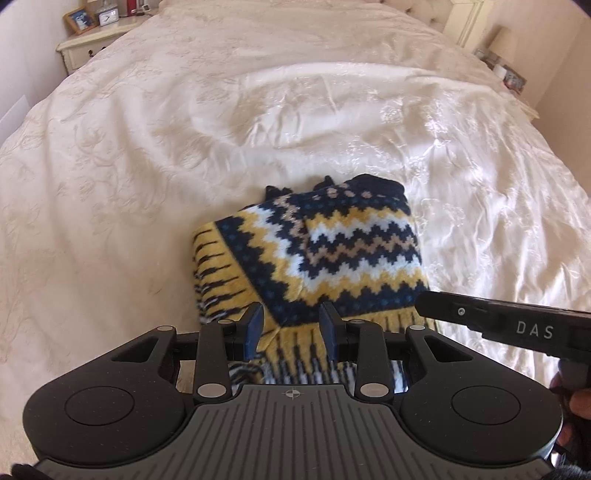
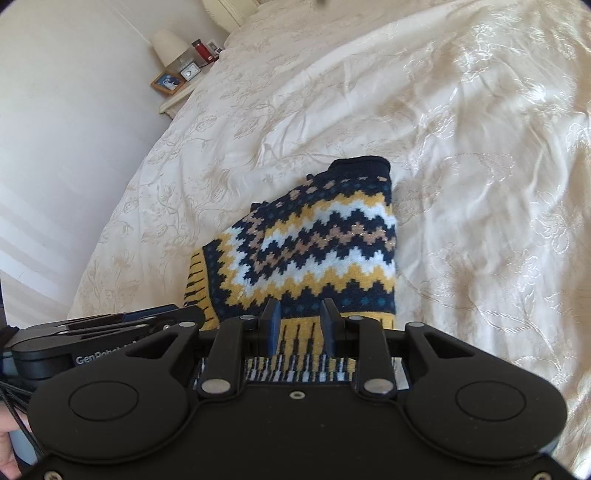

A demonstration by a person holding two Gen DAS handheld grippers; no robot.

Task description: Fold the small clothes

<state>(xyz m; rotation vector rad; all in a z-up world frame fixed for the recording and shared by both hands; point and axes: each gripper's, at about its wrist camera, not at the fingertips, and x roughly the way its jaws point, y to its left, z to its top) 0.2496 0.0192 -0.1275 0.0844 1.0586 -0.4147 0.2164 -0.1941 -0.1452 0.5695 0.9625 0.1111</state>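
A small knitted sweater (image 1: 317, 254), zigzag-patterned in navy, yellow, white and tan, is seen lying folded on a cream embroidered bedspread (image 1: 147, 166), directly ahead of both claws. Its striped yellow-and-navy hem is turned toward the claws and its dark collar end is placed farthest from them.

The left claw (image 1: 291, 328) is held over the near hem. Its blue-padded jaws are parted by a moderate gap, with hem fabric seen between and under them; nothing is pinched. Whether the tips touch the knit cannot be told. The right claw (image 2: 301, 325) is held the same way over the near hem, a bit narrower in gap, with striped fabric visible between the jaws but not clamped. In the left wrist view, the body of the right tool, marked "DAS", is seen entering from the right, just beside the sweater's near right corner. In the right wrist view, the left tool is seen low on the left, near the sweater's near left corner.

Far ahead and left of the left claw, a nightstand (image 1: 92, 44) is seen with a picture frame (image 1: 79, 20) and a small clock (image 1: 108, 16) on it. A lamp (image 2: 170, 46) is visible far ahead-left of the right claw. Part of a hand (image 2: 9, 454) is seen at the lower left edge of the right wrist view.
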